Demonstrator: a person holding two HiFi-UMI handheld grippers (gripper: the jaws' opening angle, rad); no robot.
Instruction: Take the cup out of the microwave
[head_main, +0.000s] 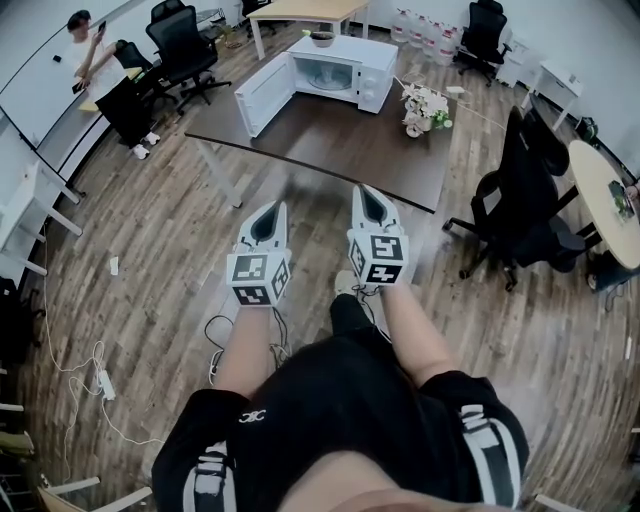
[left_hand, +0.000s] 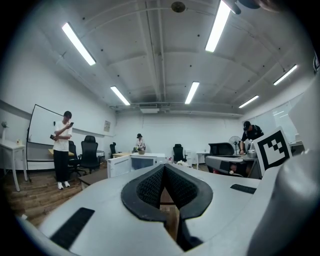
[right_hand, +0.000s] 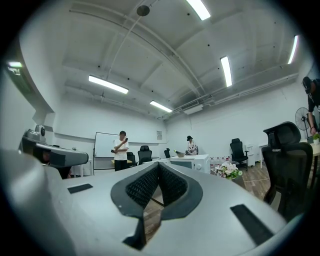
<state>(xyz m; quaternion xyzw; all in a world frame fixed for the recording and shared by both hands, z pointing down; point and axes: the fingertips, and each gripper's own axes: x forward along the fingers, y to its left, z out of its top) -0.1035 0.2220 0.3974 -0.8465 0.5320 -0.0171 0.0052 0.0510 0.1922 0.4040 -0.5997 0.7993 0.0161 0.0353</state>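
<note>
A white microwave (head_main: 340, 68) stands at the far end of a dark table (head_main: 330, 140), its door (head_main: 262, 95) swung open to the left. From here its pale inside shows no cup that I can make out. Both grippers are held level in front of the person, well short of the table's near edge. The left gripper (head_main: 275, 208) is shut with nothing between its fingers, its pads meeting at the tip. Beside it, the right gripper (head_main: 365, 192) is shut and empty too. The microwave (left_hand: 136, 162) shows small and far off in the left gripper view, and the microwave (right_hand: 194, 161) likewise in the right gripper view.
A bowl (head_main: 322, 38) sits on top of the microwave, and a flower bunch (head_main: 425, 106) stands on the table's right end. Black office chairs (head_main: 525, 200) stand to the right and at the back left. A person (head_main: 90, 55) stands far left. Cables (head_main: 95, 370) lie on the wood floor.
</note>
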